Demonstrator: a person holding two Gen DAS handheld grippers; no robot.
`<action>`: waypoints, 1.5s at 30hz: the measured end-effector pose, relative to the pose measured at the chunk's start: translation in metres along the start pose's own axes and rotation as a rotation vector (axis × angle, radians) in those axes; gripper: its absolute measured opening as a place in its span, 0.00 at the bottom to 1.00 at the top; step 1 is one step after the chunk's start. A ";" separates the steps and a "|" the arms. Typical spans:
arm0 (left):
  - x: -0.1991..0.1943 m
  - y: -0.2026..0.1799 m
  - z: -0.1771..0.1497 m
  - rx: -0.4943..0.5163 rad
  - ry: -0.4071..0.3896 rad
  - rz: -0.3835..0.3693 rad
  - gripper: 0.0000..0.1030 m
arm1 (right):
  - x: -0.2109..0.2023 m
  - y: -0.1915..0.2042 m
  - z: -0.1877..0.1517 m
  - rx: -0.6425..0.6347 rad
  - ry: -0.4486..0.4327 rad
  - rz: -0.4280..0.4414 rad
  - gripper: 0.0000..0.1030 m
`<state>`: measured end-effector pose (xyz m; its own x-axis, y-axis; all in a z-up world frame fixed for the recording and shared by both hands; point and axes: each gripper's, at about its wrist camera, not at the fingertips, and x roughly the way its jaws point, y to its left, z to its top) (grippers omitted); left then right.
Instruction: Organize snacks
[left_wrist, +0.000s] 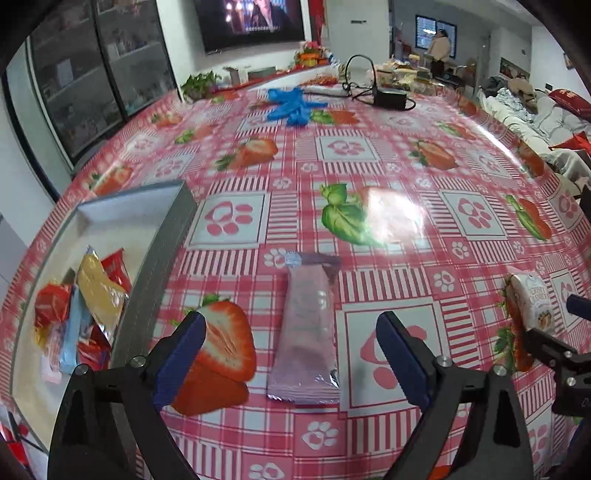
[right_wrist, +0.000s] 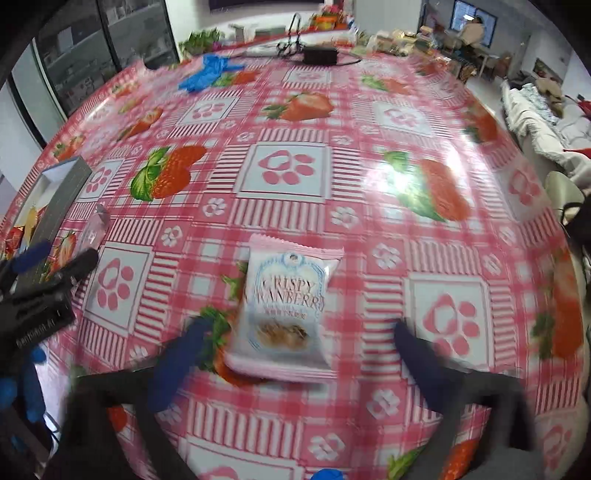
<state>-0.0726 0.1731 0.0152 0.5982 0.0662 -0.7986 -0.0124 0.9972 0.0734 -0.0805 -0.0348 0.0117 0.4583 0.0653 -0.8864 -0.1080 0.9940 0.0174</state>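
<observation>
Grey box (left_wrist: 173, 236) w/ several snack packs sits at desk (left_wrist: 388, 177) left. Left gripper (left_wrist: 291, 334) released, jaws wide either side of pink wrapper (left_wrist: 308, 328), not touching. Right gripper (right_wrist: 299, 341) released too, straddling cranberry pack (right_wrist: 284, 314) lying flat.

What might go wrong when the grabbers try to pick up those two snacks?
The pink wrapper lies flat on the shiny tablecloth, so the open left tool may slide it instead of pinching it. The puffy cranberry packet could get squashed or slip from the open right tool.
</observation>
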 end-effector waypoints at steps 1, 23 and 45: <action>0.002 0.001 0.001 -0.001 0.001 -0.012 0.93 | -0.001 -0.003 -0.002 0.005 -0.008 -0.018 1.00; 0.037 0.003 0.006 -0.057 0.029 -0.072 1.00 | 0.031 0.001 0.020 0.149 -0.130 -0.123 1.00; 0.036 0.003 0.006 -0.056 0.029 -0.072 1.00 | 0.031 0.002 0.019 0.151 -0.130 -0.126 1.00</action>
<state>-0.0462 0.1786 -0.0102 0.5760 -0.0051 -0.8174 -0.0156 0.9997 -0.0173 -0.0496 -0.0292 -0.0065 0.5710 -0.0587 -0.8188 0.0854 0.9963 -0.0119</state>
